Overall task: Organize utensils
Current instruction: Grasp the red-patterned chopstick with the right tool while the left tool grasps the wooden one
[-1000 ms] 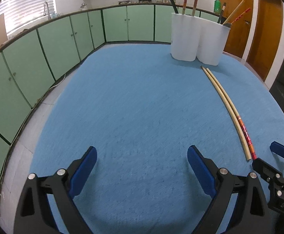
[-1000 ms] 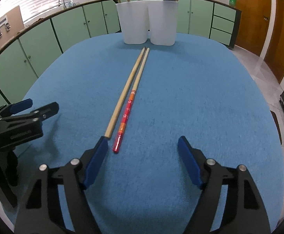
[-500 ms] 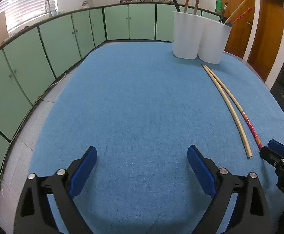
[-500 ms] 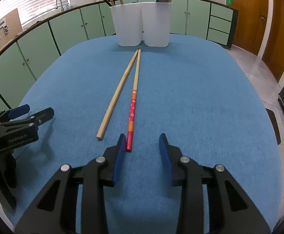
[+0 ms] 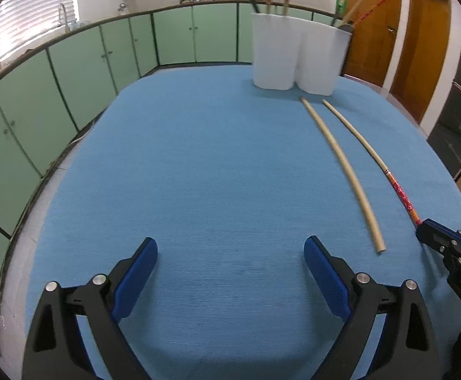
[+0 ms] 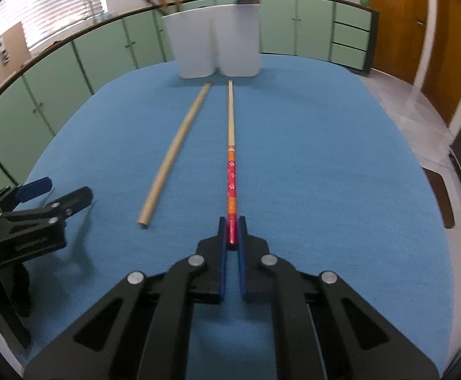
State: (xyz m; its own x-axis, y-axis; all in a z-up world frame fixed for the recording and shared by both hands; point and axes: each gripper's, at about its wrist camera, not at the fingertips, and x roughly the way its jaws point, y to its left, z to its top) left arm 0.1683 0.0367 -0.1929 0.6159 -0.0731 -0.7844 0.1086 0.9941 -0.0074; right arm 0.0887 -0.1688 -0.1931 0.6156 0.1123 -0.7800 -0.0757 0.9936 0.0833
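Risk: right gripper (image 6: pixel 233 228) pinches red-patterned chopstick (image 6: pixel 230 171) only at its very end, so long shaft may pivot or slip when lifted, and far tip could knock white holder (image 6: pixel 217 44) at 12 o'clock. Jaws nearly closed, pads clamped on red end; stick lies on blue mat (image 6: pixel 309 158). Plain chopstick (image 6: pixel 175 148) sits free at 11 o'clock, just beside. Left gripper (image 5: pixel 230 266) spread wide, holding nothing, hovering over mat.

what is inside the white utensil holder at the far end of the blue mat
Several long utensil handles stick up out of the white utensil holder: red and tan chopsticks and a dark handle on one side, more on the other. Its opaque walls hide their lower ends and anything shorter.
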